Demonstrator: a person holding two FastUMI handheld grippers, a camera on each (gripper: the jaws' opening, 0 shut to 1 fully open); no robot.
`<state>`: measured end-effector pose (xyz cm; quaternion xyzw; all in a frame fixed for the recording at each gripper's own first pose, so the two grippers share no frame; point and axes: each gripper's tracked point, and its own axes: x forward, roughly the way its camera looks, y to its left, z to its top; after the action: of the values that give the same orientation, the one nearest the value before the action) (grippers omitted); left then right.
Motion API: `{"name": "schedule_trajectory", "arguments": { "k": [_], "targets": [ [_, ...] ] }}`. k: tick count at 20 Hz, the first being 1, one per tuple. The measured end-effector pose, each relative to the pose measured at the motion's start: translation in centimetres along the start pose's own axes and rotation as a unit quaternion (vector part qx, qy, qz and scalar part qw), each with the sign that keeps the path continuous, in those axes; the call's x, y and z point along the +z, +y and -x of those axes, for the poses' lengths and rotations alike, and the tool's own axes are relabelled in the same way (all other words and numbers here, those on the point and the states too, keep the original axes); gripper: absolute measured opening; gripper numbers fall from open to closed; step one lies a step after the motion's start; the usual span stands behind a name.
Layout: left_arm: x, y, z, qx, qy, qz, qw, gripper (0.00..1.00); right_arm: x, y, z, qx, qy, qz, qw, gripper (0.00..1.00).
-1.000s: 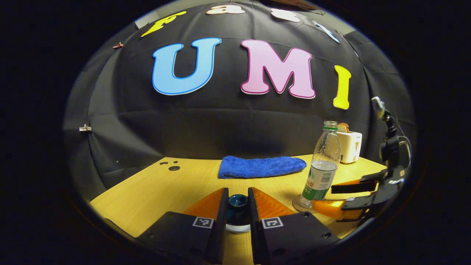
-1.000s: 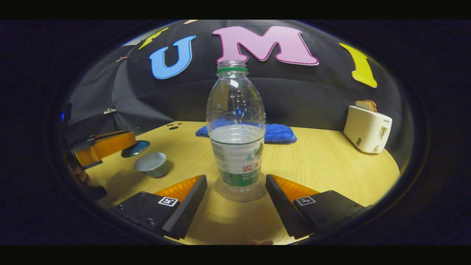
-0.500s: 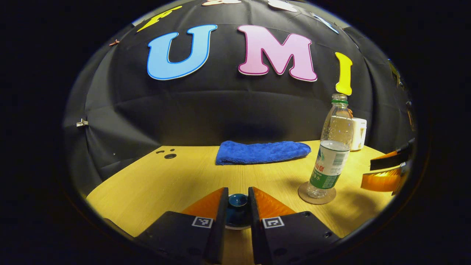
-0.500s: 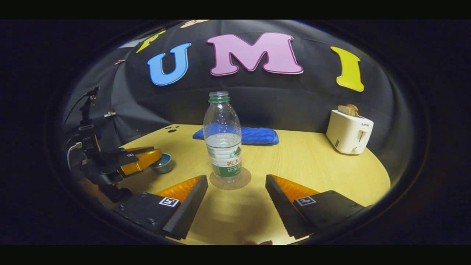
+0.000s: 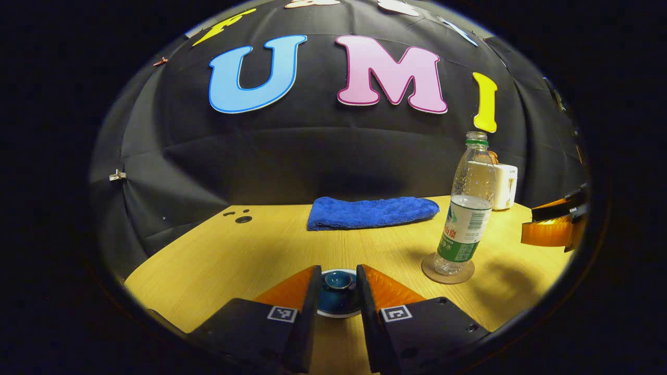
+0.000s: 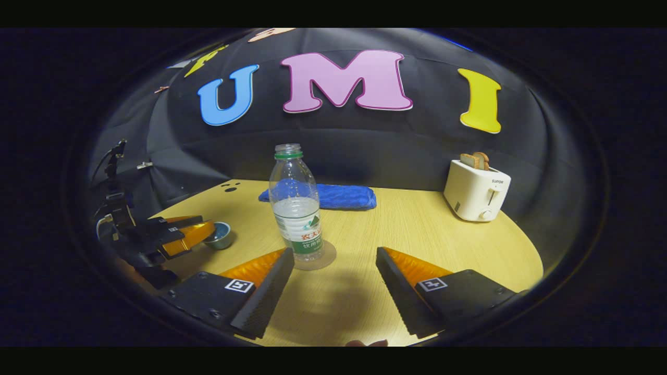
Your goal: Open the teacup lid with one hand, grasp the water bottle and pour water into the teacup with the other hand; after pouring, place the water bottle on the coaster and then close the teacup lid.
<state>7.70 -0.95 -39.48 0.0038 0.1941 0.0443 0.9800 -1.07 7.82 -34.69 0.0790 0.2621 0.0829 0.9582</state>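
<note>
**Lid back over the cup, bottle parked on its coaster**

Left gripper view: the left gripper (image 5: 336,291) has its jaws drawn close either side of the teacup lid (image 5: 337,281), apparently pinching its small knob; contact is hard to confirm. The lid sits over the teacup's pale rim (image 5: 338,313). Glazed ceramic is likely slick and brittle, so the knob is the sensible hold. The water bottle (image 5: 468,208) stands upright on the round coaster (image 5: 448,268).

Right gripper view: the right gripper (image 6: 333,284) is empty, jaws wide apart, the bottle just beyond its left finger. Thin plastic, part full and uncapped: probably light and squashy, best gripped mid-body.

The wooden table (image 6: 427,245) carries a blue towel (image 6: 338,197) and a toaster (image 6: 477,190).
</note>
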Motion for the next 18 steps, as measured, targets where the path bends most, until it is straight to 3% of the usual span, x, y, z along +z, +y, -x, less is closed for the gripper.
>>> {"name": "schedule_trajectory", "arguments": {
  "k": [3, 4, 10, 11, 14, 18],
  "targets": [
    [1.3, -0.1, 1.4, -0.007, 0.005, -0.009, 1.000, 0.65, 1.8, 0.2, 1.4, -0.002, -0.002, -0.003, 1.000, 0.98],
    [2.4, 0.0, 2.2, -0.008, 0.001, -0.008, 1.000, 0.68, 2.8, 0.2, 1.9, -0.005, -0.005, -0.006, 1.000, 0.94],
    [12.2, 0.9, 7.7, -0.011, -0.025, -0.001, 1.000, 0.72, 12.6, 0.1, 6.5, -0.021, -0.062, 0.006, 0.998, 0.98],
    [14.1, 1.1, 8.3, -0.012, -0.033, 0.007, 0.999, 0.78, 14.5, 0.0, 7.4, -0.027, -0.074, 0.013, 0.997, 0.94],
    [19.5, 2.3, 10.4, -0.004, -0.058, 0.016, 0.998, 0.93, 18.9, -0.2, 10.2, -0.037, -0.104, 0.029, 0.994, 0.98],
    [25.4, 2.9, 13.1, -0.011, -0.097, 0.006, 0.995, 0.94, 23.2, -0.3, 13.9, -0.048, -0.136, 0.030, 0.989, 0.99]
  ]
}}
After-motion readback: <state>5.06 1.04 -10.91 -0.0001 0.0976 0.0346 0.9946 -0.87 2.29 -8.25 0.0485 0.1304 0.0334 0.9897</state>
